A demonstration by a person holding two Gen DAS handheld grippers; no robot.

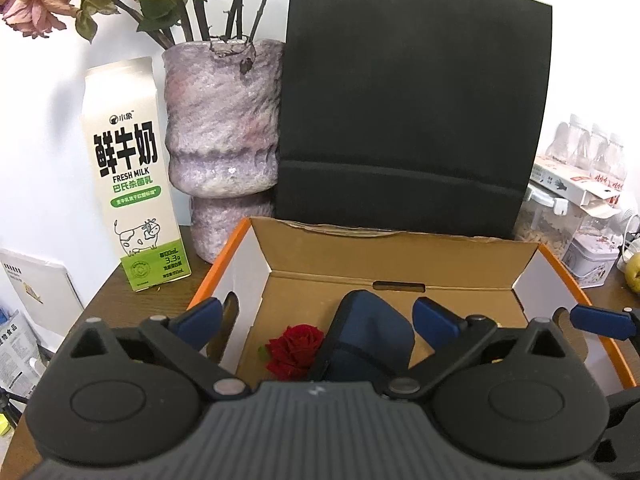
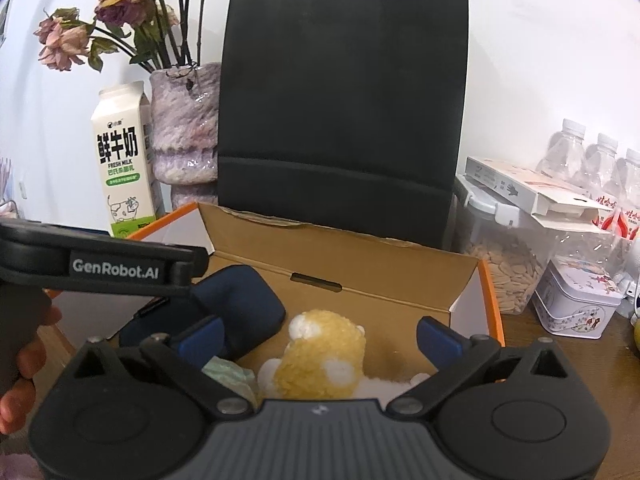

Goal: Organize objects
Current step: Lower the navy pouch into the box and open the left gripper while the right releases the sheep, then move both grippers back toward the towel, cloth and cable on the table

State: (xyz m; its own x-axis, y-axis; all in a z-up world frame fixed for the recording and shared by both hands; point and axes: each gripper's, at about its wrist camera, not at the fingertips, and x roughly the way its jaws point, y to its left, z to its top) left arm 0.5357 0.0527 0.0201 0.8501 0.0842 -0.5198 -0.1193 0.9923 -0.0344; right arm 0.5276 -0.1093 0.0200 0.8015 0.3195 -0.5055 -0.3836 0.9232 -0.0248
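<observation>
Both grippers' fingers spread wide, holding nothing — left gripper (image 1: 316, 320) over rose (image 1: 295, 350), navy pouch (image 1: 370, 340); right gripper (image 2: 318, 338) over yellow plush (image 2: 320, 356) — all inside cardboard box (image 1: 384, 256).

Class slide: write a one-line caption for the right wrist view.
Open right tongs above a yellow plush toy inside the cardboard box.

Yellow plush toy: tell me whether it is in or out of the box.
In: the yellow plush toy sits inside the cardboard box.

Matt cardboard box (image 2: 352, 268), fuzzy plush toy (image 2: 320, 356), matt black paper bag (image 2: 344, 112).
</observation>
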